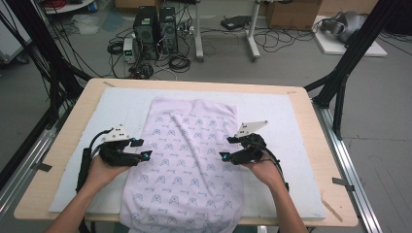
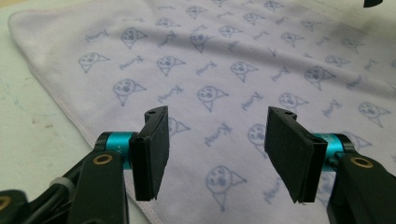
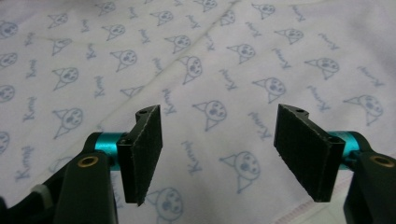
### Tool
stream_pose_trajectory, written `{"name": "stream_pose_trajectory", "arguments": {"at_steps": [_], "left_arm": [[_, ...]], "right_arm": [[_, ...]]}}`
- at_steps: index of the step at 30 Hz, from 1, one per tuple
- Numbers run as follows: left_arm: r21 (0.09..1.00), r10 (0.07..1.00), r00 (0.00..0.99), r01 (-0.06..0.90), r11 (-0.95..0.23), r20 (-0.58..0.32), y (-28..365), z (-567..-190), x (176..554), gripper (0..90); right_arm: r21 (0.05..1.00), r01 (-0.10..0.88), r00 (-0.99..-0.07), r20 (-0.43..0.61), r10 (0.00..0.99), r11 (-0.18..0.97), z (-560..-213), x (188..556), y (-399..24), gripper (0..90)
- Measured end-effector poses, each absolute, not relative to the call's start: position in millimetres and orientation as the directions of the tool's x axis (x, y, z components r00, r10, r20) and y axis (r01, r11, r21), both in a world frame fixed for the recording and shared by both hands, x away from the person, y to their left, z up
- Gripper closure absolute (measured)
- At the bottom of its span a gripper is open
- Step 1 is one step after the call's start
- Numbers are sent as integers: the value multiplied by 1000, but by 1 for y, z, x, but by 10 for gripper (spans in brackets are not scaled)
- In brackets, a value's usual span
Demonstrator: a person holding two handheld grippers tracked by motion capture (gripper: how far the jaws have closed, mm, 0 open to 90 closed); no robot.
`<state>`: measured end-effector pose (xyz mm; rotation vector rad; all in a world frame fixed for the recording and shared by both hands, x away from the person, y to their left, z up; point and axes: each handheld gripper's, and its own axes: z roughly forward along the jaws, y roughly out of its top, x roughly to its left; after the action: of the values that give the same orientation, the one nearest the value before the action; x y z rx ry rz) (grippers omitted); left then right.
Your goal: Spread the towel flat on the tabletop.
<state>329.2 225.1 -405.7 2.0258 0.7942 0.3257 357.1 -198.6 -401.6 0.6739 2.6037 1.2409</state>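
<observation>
- Cloth lies spread on the white mat in the middle of the tabletop, pale lilac with small blue cat faces and words printed all over, its near end hanging off the front edge.
- Soft, thin and light by the look of it; I would expect it to sag and fold the moment it is lifted, and to slide easily over the mat.
- Best places to take hold seem to be the stitched hems along the long sides, since a pinch in the flat middle would likely just bunch it up.
- Faint creases run down from the far end, so it is not fully smooth.
- Left claw hovers at the cloth's left edge, jaws standing well apart with nothing between them; the left gripper view shows the black pads above the hem.
- Right claw hovers at the right side, jaws likewise wide and empty, pads over the print.
- Near corners of the cloth are cut off below the frame in the high view, so how far it hangs is unclear.
- Printed words are too small to read.
</observation>
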Motion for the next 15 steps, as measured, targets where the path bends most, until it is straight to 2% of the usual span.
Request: {"name": "stream_pose_trajectory", "arguments": {"at_steps": [15], "left_arm": [[824,684,720,453,-339,-114,233,-402,349,379]], "right_arm": [[777,345,-866,47,499,526,-392,376,-206,311]]}}
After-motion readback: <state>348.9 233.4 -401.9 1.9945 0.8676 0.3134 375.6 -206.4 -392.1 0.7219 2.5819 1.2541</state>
